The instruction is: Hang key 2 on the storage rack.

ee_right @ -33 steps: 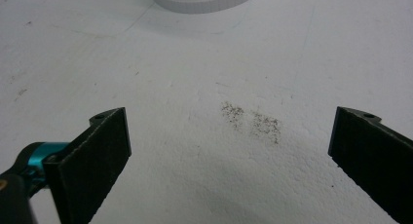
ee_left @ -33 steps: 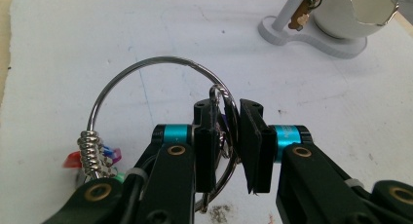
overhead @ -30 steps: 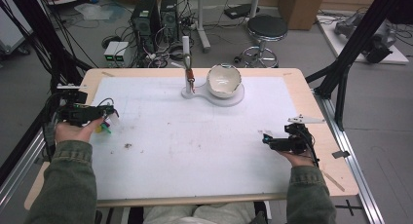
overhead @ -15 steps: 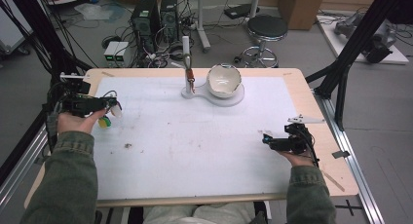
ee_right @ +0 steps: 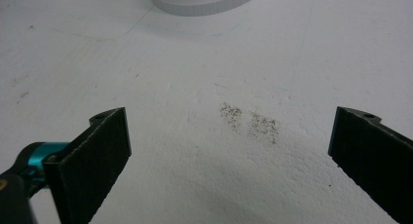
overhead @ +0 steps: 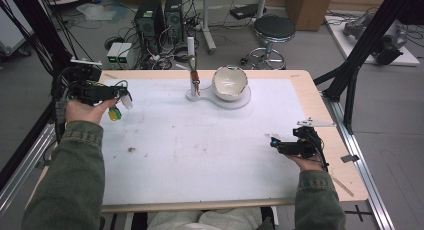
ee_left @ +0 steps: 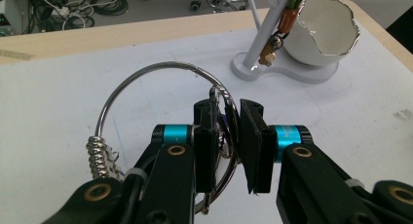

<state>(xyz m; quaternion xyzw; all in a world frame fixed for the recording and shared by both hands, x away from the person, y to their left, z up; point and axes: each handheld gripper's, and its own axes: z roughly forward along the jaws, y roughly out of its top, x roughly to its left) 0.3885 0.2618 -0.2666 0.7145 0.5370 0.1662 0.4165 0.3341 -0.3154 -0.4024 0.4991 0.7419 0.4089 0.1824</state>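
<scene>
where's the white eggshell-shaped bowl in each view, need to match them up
High view: the eggshell bowl sits at the table's far edge, centre, on a white stand base.
Left gripper view: eggshell bowl at top right, beyond the key ring held in the left gripper.
Right gripper view: I can't make out the bowl; the base's rim shows at the top edge.
Shared landmark: the white stand base.

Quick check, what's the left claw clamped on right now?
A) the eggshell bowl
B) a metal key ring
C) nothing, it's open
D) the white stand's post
B: in the left gripper view the left claw has its jaws nearly shut on a small loop hanging from the key ring, with the stand and bowl farther off on the table.
</scene>
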